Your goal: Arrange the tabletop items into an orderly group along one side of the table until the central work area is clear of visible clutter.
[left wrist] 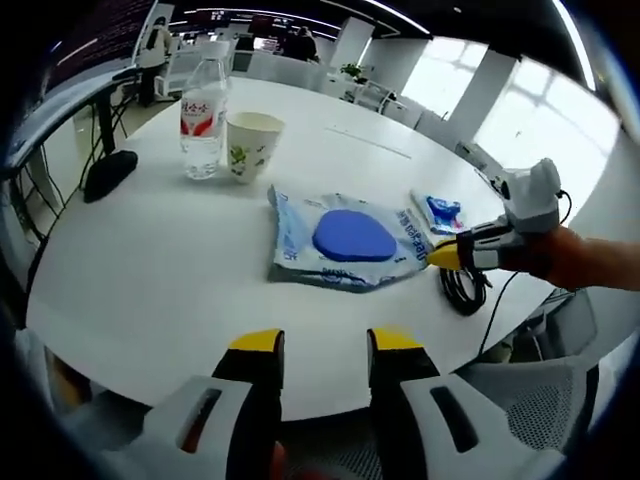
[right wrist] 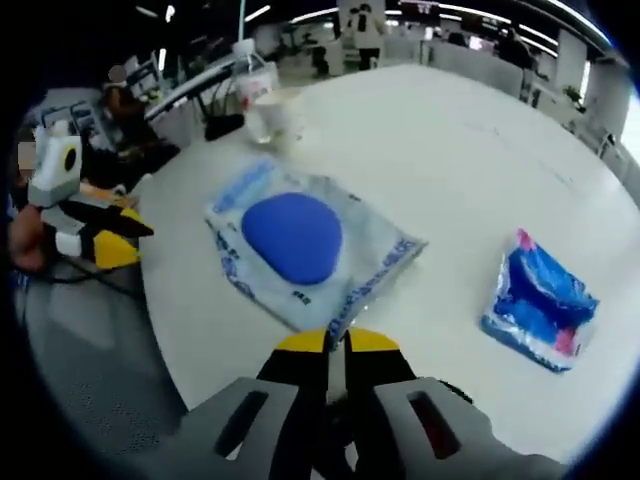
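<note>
Item: large clear packet [left wrist: 345, 240], flat on the white round table [left wrist: 150, 260], a blue oval pad inside.

We hold its near corner clenched between the right gripper [right wrist: 337, 343] jaws, at the table edge.

Left gripper [left wrist: 320, 345]: jaws parted, holding nothing, off the table edge short of the packet.

Relative to the packet: water bottle [left wrist: 203, 118] and paper cup [left wrist: 250, 145] stand together well beyond it; small blue packet [right wrist: 540, 300] lies near its side; black cable [left wrist: 462, 285] hangs just past the gripped corner.

Step, as we judge it: dragging the packet toward a side group. Next move calls for a steady slide toward the bottle and cup.

Long axis: the blue oval runs toward the gripped corner.
</note>
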`<state>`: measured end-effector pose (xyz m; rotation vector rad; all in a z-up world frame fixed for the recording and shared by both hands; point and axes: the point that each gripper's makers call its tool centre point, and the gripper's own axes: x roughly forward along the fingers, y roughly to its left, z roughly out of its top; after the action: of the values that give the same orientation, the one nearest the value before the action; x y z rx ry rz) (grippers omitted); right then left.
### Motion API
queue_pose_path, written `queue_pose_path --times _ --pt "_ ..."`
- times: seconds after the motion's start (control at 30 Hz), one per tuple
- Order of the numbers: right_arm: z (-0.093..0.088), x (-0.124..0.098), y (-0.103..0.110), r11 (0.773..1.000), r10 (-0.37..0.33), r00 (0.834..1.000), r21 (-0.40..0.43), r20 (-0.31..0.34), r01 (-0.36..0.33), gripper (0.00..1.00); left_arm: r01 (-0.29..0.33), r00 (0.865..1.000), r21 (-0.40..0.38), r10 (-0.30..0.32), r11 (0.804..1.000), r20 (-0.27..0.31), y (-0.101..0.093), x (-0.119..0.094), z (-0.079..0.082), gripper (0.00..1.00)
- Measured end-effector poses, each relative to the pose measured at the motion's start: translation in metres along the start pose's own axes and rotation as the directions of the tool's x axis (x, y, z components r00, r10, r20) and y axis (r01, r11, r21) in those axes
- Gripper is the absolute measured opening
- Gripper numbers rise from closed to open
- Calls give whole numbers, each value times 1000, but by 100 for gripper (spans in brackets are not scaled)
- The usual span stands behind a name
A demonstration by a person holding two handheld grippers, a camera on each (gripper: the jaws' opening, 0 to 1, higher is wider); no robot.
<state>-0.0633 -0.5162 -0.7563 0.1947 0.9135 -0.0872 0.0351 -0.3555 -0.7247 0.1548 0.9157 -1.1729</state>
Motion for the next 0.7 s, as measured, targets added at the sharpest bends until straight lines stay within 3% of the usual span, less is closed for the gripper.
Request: queue_pose_path --times 0.4,0.7 --pt "-31 -15 21 995 8 1000 97 23 -10 4 -11 1000 0 11 1000 6 16 16 19 29" --pt "-26 -26 9 978 -13 997 208 82 -4 11 -1 1000 27 2 1000 -4 22 29 35 29"
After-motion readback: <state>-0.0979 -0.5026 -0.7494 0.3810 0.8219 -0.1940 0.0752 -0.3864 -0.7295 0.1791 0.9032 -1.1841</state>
